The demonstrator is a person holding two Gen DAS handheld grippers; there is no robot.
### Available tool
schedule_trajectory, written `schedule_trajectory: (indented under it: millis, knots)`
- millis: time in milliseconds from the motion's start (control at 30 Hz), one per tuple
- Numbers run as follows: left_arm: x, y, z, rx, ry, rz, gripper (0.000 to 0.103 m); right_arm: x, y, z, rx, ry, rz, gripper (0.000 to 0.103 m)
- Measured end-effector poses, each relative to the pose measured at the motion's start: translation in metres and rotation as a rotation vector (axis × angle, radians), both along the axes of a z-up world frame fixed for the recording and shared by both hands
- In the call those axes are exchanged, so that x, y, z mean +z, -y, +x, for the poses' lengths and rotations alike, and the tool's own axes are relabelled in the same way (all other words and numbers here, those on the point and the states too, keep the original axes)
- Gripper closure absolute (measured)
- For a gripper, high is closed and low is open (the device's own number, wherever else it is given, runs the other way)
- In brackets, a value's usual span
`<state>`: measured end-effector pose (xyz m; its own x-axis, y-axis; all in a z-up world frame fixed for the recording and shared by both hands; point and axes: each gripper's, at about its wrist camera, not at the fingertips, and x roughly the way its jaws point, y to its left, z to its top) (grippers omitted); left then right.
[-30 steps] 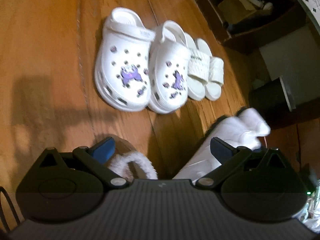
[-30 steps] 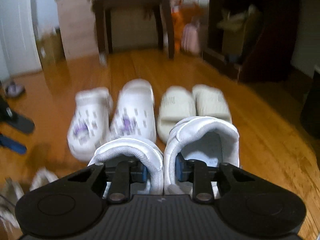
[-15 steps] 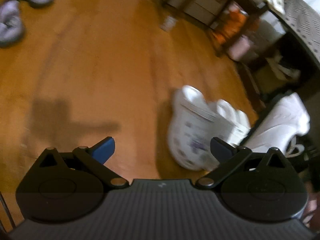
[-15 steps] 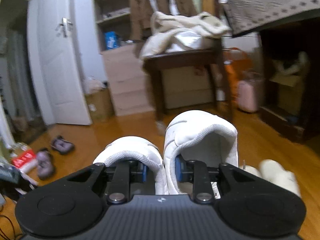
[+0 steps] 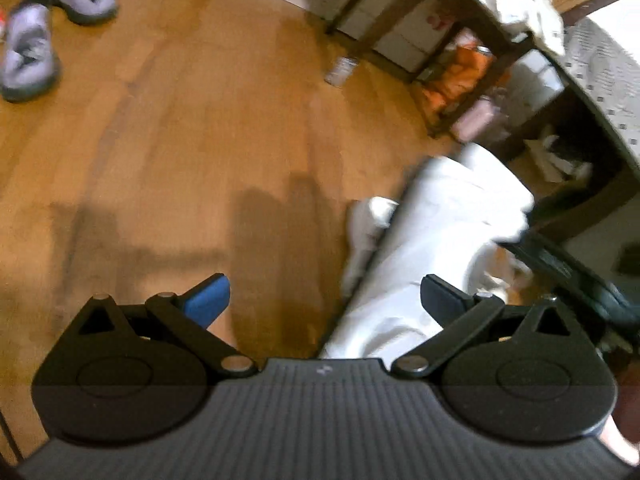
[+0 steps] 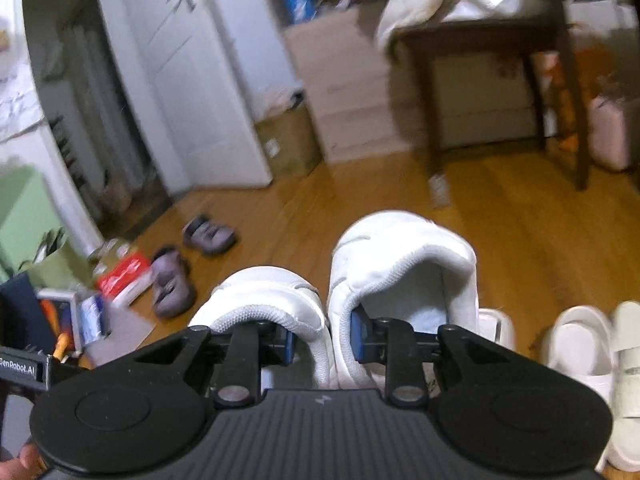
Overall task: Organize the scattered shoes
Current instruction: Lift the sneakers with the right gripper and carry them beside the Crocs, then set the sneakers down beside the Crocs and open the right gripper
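Note:
My right gripper is shut on a pair of white sneakers. One finger is inside each shoe and the two inner collars are pinched together. The left sneaker and the right sneaker hang above the wooden floor. In the left wrist view the same white sneakers show blurred at the right, beyond the right finger. My left gripper is open with nothing between its blue pads. A pair of purple shoes lies scattered on the floor at the left; these purple shoes also show in the left wrist view.
White slides stand on the floor at the right. A dark wooden table piled with clothes stands behind, next to a cardboard box and a white door. A red packet and clutter lie at the left.
Both views swung up and left, away from the row of white clogs and slides. The right gripper rose with the sneakers still held. The clogs left the left wrist view.

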<state>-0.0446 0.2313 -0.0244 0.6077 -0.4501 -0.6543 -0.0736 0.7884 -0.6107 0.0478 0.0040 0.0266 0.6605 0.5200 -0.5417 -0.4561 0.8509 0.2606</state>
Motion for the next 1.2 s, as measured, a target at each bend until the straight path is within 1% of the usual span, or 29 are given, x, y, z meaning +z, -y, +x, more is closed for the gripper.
schedule_trajectory:
  millis: [33, 67, 133, 167, 233, 300, 333, 400, 433, 467, 500, 600, 667, 733, 833, 900, 933, 967, 1000, 1033, 1067, 1100, 1133, 1167, 1200]
  knots:
    - [-0.003, -0.002, -0.001, 0.003, -0.01, -0.041, 0.0, 0.003, -0.01, 0.007, 0.005, -0.015, -0.036, 0.077]
    - [-0.004, -0.004, -0.001, 0.007, -0.009, -0.062, 0.0, 0.005, -0.02, 0.014, 0.006, -0.036, -0.062, 0.077]
    - [-0.003, -0.007, -0.003, 0.015, 0.003, -0.064, 0.0, 0.009, -0.03, 0.022, 0.003, -0.054, -0.071, 0.077]
    - [-0.001, -0.01, -0.005, 0.027, 0.01, -0.054, 0.0, 0.01, -0.034, 0.023, 0.004, -0.048, -0.064, 0.077]
    - [0.001, -0.014, -0.009, 0.048, 0.014, -0.03, 0.0, 0.009, -0.038, 0.021, 0.003, -0.037, -0.036, 0.077]
    - [0.001, -0.017, -0.011, 0.05, 0.0, -0.014, 0.0, 0.005, -0.037, 0.022, -0.003, -0.038, -0.014, 0.078]
    - [0.001, -0.018, -0.011, 0.043, 0.006, -0.029, 0.0, 0.003, -0.035, 0.017, -0.021, -0.03, -0.006, 0.077]
    - [0.004, -0.021, -0.013, 0.019, 0.032, -0.073, 0.0, 0.002, -0.033, 0.008, -0.023, -0.007, -0.027, 0.077]
    - [0.005, -0.021, -0.013, 0.013, 0.039, -0.083, 0.0, 0.002, -0.033, 0.004, -0.01, 0.005, -0.046, 0.077]
    - [0.004, -0.021, -0.014, 0.014, 0.037, -0.078, 0.0, 0.0, -0.033, 0.001, -0.005, -0.002, -0.049, 0.077]
    - [0.003, -0.018, -0.013, 0.014, 0.03, -0.062, 0.0, -0.002, -0.032, 0.0, -0.007, -0.014, -0.047, 0.077]
    - [-0.002, -0.013, -0.01, 0.011, -0.004, -0.006, 0.0, -0.016, -0.033, 0.012, -0.04, -0.138, -0.019, 0.077]
    - [-0.008, -0.011, -0.006, 0.006, -0.019, 0.001, 0.0, -0.028, -0.034, 0.023, -0.057, -0.225, -0.012, 0.077]
    - [-0.015, -0.012, -0.002, 0.002, -0.045, -0.021, 0.0, -0.04, -0.037, 0.036, -0.079, -0.31, -0.018, 0.077]
    - [-0.023, -0.01, 0.004, -0.006, -0.069, -0.044, 0.0, -0.047, -0.042, 0.06, -0.101, -0.342, -0.013, 0.077]
    - [-0.024, -0.007, 0.006, -0.014, -0.07, -0.037, 0.0, -0.05, -0.045, 0.067, -0.111, -0.337, -0.046, 0.077]
    - [-0.024, -0.006, 0.007, -0.016, -0.071, -0.034, 0.0, -0.052, -0.053, 0.074, -0.094, -0.329, -0.093, 0.077]
    - [-0.026, -0.004, 0.007, -0.023, -0.073, -0.029, 0.0, -0.056, -0.063, 0.081, -0.073, -0.319, -0.151, 0.072]
    - [-0.028, -0.003, 0.008, -0.029, -0.078, -0.028, 0.0, -0.058, -0.068, 0.083, -0.066, -0.317, -0.176, 0.068]
    - [-0.031, -0.003, 0.009, -0.032, -0.087, -0.031, 0.0, -0.063, -0.074, 0.09, -0.063, -0.344, -0.201, 0.063]
    - [-0.035, -0.002, 0.011, -0.033, -0.099, -0.038, 0.0, -0.063, -0.073, 0.091, -0.068, -0.364, -0.18, 0.058]
    - [-0.038, -0.003, 0.012, -0.033, -0.104, -0.043, 0.0, -0.063, -0.071, 0.092, -0.075, -0.381, -0.148, 0.059]
    - [-0.041, -0.004, 0.012, -0.034, -0.111, -0.052, 0.0, -0.062, -0.069, 0.09, -0.079, -0.383, -0.134, 0.057]
    - [-0.044, -0.005, 0.013, -0.033, -0.12, -0.061, 0.0, -0.061, -0.065, 0.084, -0.094, -0.375, -0.127, 0.055]
    - [-0.045, -0.006, 0.014, -0.03, -0.123, -0.06, 0.0, -0.062, -0.064, 0.084, -0.099, -0.375, -0.129, 0.055]
